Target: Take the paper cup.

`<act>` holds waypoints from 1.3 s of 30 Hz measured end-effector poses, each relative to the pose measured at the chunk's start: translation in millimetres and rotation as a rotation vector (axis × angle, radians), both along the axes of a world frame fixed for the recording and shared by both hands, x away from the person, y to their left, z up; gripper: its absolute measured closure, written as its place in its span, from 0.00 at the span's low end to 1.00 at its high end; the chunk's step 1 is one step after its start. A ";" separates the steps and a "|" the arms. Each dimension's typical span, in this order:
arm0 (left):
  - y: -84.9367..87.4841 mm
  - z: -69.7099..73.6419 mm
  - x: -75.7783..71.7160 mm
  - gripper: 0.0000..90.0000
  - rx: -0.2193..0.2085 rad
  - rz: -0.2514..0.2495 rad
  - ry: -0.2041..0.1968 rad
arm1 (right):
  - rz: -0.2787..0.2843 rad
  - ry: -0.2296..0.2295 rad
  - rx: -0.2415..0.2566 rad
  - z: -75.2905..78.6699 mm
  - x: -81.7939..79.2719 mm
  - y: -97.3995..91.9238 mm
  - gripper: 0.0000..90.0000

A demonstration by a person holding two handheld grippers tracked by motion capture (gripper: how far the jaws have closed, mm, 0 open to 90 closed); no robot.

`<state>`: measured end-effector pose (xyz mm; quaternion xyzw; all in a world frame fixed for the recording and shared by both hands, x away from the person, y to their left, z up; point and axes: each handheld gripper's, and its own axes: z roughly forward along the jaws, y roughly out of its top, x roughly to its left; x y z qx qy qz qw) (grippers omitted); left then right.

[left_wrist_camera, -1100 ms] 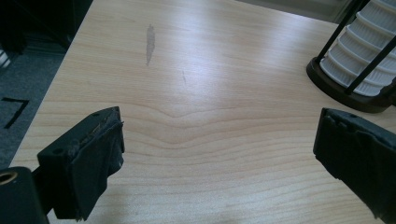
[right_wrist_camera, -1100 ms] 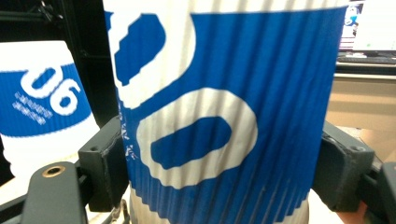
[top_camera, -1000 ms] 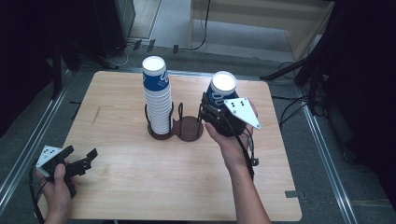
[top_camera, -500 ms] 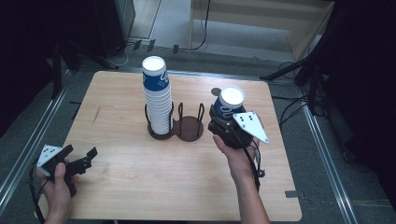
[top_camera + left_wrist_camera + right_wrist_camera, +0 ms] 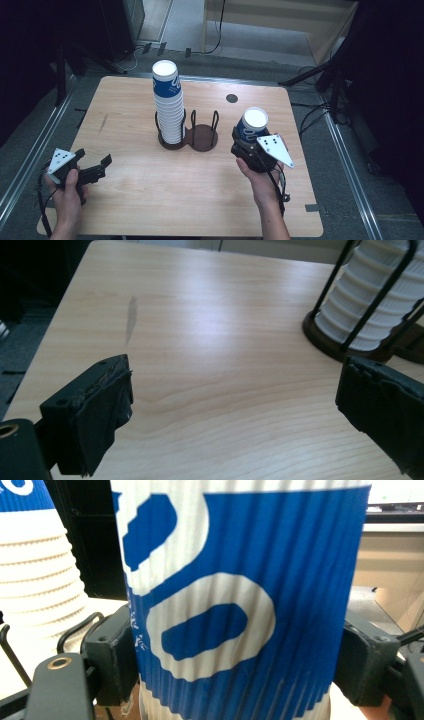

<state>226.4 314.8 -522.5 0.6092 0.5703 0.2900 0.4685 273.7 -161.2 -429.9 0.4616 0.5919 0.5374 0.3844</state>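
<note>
The right gripper (image 5: 248, 145) clamps a blue-and-white paper cup (image 5: 251, 124) between its jaws, which press the ribbed sleeve from both sides; the cup stands upright, just right of the dark wire cup holder (image 5: 189, 134). The holder's left ring carries a tall stack of paper cups (image 5: 168, 105). The left gripper (image 5: 92, 167), jaws spread wide with nothing between them, sits well left of the holder near the front left corner of the wooden table (image 5: 140, 195).

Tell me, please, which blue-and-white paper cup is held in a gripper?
The single blue-and-white ribbed paper cup clamped in the right gripper, right of the wire holder; the others sit stacked in it.
</note>
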 end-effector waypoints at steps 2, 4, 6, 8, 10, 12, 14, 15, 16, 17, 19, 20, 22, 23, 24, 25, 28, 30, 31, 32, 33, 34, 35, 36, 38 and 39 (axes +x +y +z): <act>-5.5 6.2 3.2 0.03 -0.001 -0.019 -0.014 | -0.004 0.002 0.011 -2.3 -1.9 -2.3 0.22; -12.1 13.0 6.9 0.03 -0.001 -0.035 -0.028 | 0.004 0.000 0.015 -3.6 -4.5 -3.7 0.22; -18.6 19.2 10.3 0.03 -0.009 -0.055 -0.039 | 0.005 -0.004 0.013 -5.3 -6.2 -5.4 0.22; -25.6 26.2 13.8 0.03 -0.008 -0.085 -0.051 | 0.007 -0.003 0.016 -6.7 -7.1 -6.5 0.22; -30.7 33.1 16.6 0.03 -0.008 -0.112 -0.063 | 0.007 0.004 0.028 -9.0 -8.1 -7.5 0.22; -36.9 41.7 19.3 0.03 -0.016 -0.148 -0.081 | 0.008 0.007 0.013 -12.0 -8.7 -6.7 0.22; -43.1 47.3 20.6 0.03 -0.016 -0.178 -0.093 | 0.014 0.011 0.004 -15.3 -9.1 -4.5 0.22; -46.8 48.8 21.4 0.03 -0.020 -0.191 -0.097 | 0.013 0.014 -0.002 -16.8 -9.0 -3.7 0.22; -50.3 50.1 22.1 0.03 -0.020 -0.208 -0.094 | 0.012 0.019 -0.011 -19.0 -8.7 -2.6 0.22; -54.0 51.0 22.9 0.03 -0.017 -0.226 -0.093 | 0.014 0.025 -0.015 -21.2 -8.4 -1.3 0.22; -61.7 52.4 24.2 0.03 -0.006 -0.256 -0.089 | 0.014 0.033 -0.034 -25.9 -7.8 1.2 0.22; -65.0 52.9 24.7 0.03 -0.003 -0.265 -0.086 | 0.015 0.037 -0.041 -28.0 -7.7 2.5 0.22; -69.6 54.4 25.1 0.03 -0.024 -0.295 -0.085 | 0.020 0.044 -0.053 -32.0 -8.0 4.6 0.22; -71.1 55.3 25.5 0.03 -0.034 -0.307 -0.082 | 0.021 0.044 -0.058 -33.4 -7.9 5.2 0.22; -72.1 56.1 25.8 0.03 -0.036 -0.315 -0.080 | 0.021 0.048 -0.059 -34.5 -8.1 6.2 0.22; -73.9 57.1 25.7 0.03 -0.038 -0.325 -0.078 | 0.022 0.049 -0.061 -35.3 -8.1 6.9 0.22; -80.5 60.6 25.3 0.03 -0.038 -0.359 -0.077 | 0.021 0.047 -0.081 -38.5 -8.6 10.7 0.22; -83.7 62.8 24.3 0.03 -0.041 -0.383 -0.081 | 0.022 0.044 -0.099 -40.7 -8.9 13.9 0.22; -87.1 64.6 23.4 0.03 -0.043 -0.398 -0.086 | 0.024 0.045 -0.103 -41.7 -9.4 15.6 0.22; -89.9 66.3 22.6 0.03 -0.039 -0.412 -0.086 | 0.028 0.043 -0.118 -43.3 -9.7 18.0 0.22; -93.6 68.1 22.0 0.03 -0.034 -0.424 -0.087 | 0.034 0.042 -0.131 -44.7 -9.9 20.2 0.22; -95.5 69.2 21.7 0.03 -0.033 -0.432 -0.086 | 0.038 0.041 -0.146 -46.4 -10.3 23.4 0.22; -98.2 70.5 20.9 0.03 -0.035 -0.441 -0.087 | 0.044 0.040 -0.154 -47.3 -10.6 25.2 0.22; -100.5 71.5 20.2 0.03 -0.037 -0.451 -0.092 | 0.060 0.033 -0.152 -48.2 -11.6 27.0 0.22; -104.9 73.7 17.9 0.03 -0.040 -0.479 -0.105 | 0.110 0.013 -0.126 -48.1 -14.3 29.7 0.21; -108.1 75.0 16.9 0.03 -0.031 -0.491 -0.110 | 0.107 0.012 -0.131 -48.1 -15.3 32.3 0.21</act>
